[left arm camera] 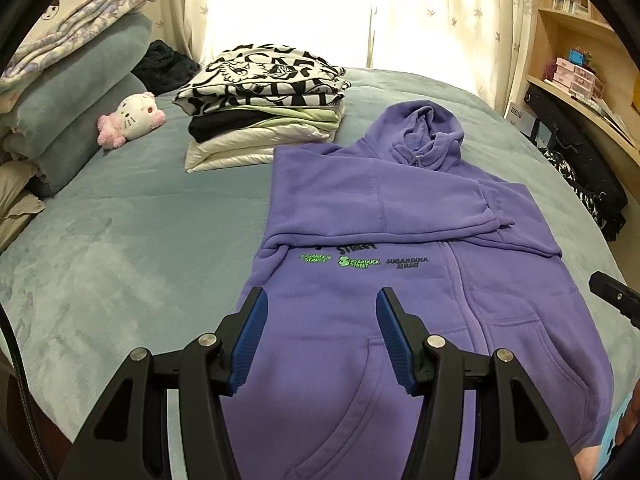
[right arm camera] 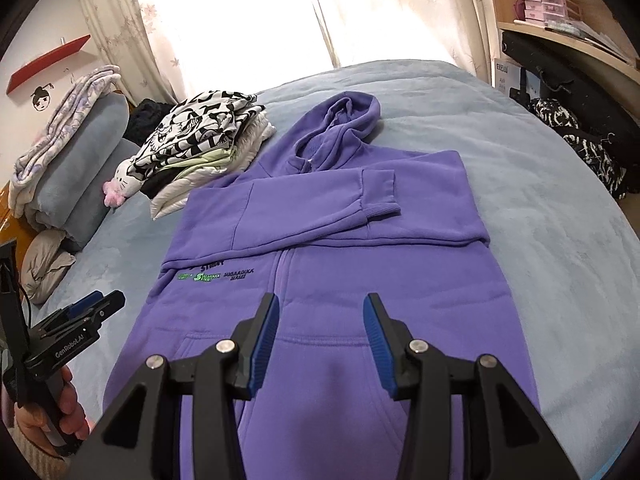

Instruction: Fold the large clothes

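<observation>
Purple fleece zip-up hoodie with green chest lettering (left arm camera: 400, 280) spread flat, front up, on the pale blue-grey plush bedspread (left arm camera: 132, 240), hood pointing toward the curtained window, hem nearest the cameras. Both sleeves (right arm camera: 320, 200) already crossed over the chest, so sleeve step looks done, pretty sure the bottom-to-top fold comes next. Left gripper (left arm camera: 320, 300) hovering over the lower left pocket area, blue pads spread wide, nothing between them. Right gripper (right arm camera: 320, 304) same deal over the right pocket near the zipper, fingers wide apart and empty, not touching fabric as far as can be told. Next move probably calls for dropping both down to the hem corners, pinching through both layers, then lifting evenly and carrying the hem up toward the hood without dragging the sleeves out of place. Thick fleece, so likely a deep bite needed. Stack of folded clothes topped by a black-and-white patterned piece (left arm camera: 260, 92) sitting just past the left shoulder, presumably the destination later
</observation>
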Tool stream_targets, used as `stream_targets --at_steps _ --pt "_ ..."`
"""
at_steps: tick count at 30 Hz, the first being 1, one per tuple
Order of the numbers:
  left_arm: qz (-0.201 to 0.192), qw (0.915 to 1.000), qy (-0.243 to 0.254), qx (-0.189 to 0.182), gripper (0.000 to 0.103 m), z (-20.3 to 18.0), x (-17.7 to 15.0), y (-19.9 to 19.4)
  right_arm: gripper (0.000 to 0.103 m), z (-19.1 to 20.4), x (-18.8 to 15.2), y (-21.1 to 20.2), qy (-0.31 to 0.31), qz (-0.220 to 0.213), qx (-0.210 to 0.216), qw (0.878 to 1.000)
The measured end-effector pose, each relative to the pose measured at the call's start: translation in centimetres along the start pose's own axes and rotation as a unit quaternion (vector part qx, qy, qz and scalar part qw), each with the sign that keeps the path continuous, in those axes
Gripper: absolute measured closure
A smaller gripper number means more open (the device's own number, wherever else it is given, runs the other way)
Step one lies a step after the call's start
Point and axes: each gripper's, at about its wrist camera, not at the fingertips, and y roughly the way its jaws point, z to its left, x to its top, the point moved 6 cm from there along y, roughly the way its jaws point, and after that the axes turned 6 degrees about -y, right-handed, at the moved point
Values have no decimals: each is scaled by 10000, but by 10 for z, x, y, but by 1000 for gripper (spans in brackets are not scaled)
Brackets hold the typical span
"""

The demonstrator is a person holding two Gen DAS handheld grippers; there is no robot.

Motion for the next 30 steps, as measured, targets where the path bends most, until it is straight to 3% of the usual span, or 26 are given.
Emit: stream_targets --at_steps 9,13,21,30 --pt "-9 9998 -145 142 47 24 -25 -21 59 -4 -19 -32 12 -222 60 9997" --pt "-48 9995 -234 227 40 35 -37 -30 58 -6 -28 -43 -4 -310 88 9995" --pt "9 9990 -432 135 40 59 -56 -42 58 -25 -55 -63 -41 -439 -158 9989" --pt "599 9944 -836 -238 39 87 -86 -24 59 -65 -85 -76 398 -363 44 9985"
